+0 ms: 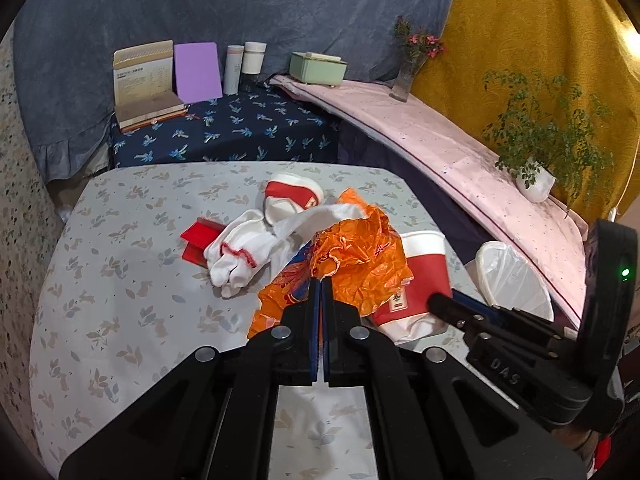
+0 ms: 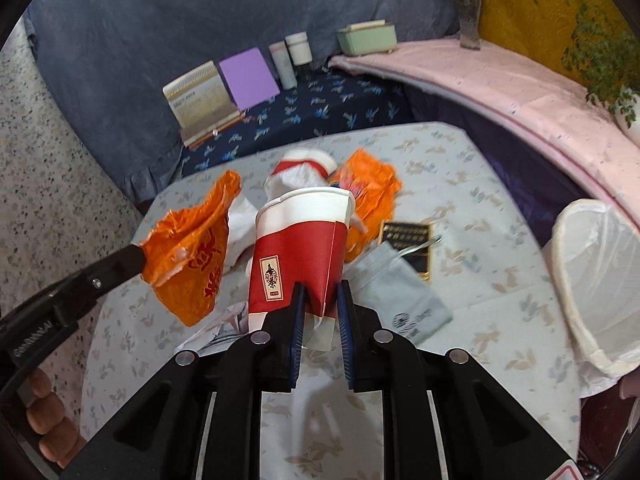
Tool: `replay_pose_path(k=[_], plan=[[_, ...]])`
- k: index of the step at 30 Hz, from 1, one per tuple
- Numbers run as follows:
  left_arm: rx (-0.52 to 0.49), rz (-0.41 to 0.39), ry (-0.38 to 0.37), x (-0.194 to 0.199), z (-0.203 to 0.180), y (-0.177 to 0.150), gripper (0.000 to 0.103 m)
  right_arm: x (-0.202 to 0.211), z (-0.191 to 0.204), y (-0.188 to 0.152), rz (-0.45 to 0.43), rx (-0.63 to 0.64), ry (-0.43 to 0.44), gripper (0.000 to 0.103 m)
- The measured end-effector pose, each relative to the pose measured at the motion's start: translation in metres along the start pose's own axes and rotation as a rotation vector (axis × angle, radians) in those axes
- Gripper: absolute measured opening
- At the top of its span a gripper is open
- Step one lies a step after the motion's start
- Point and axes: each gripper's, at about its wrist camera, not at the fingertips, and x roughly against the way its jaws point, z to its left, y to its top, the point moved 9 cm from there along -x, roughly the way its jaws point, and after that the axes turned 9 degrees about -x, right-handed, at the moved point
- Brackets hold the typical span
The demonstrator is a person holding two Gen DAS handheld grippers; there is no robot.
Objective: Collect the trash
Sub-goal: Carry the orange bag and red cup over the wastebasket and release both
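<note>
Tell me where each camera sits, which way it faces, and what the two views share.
Left wrist: on the left gripper, looking down its fingers at the table; shut on the orange plastic bag; the right gripper enters from the right.
Right wrist: on the right gripper, same downward slant; shut on the red paper cup; the left gripper and the person's fingers show at left.
Shared: bag, cup, white lined bin, purple board.

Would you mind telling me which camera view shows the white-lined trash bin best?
The right wrist view: the trash bin shows there with its open mouth and white liner beside the table. In the left wrist view the trash bin is partly hidden behind the right gripper.
</note>
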Motion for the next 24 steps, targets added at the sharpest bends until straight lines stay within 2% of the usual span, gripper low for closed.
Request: replay_pose_path(k=[9,16,24], plan=[[-0.063,-0.051,-0.056,0.011,-0.062,0.029,0.0,0.069,-0.049,0.033,-0.133,-0.045,-0.048,0.016],[-0.123,-0.069,-0.133,0.007,-0.128,0.047,0.0,0.117,-0.112,0.056,-0.223,-0.094,-0.129,0.016],[-0.22,-0.083,-0.211,-0.006,-0.211,0.061,0.0,0.156,-0.187,0.07,-0.279,-0.148,-0.229,0.016]])
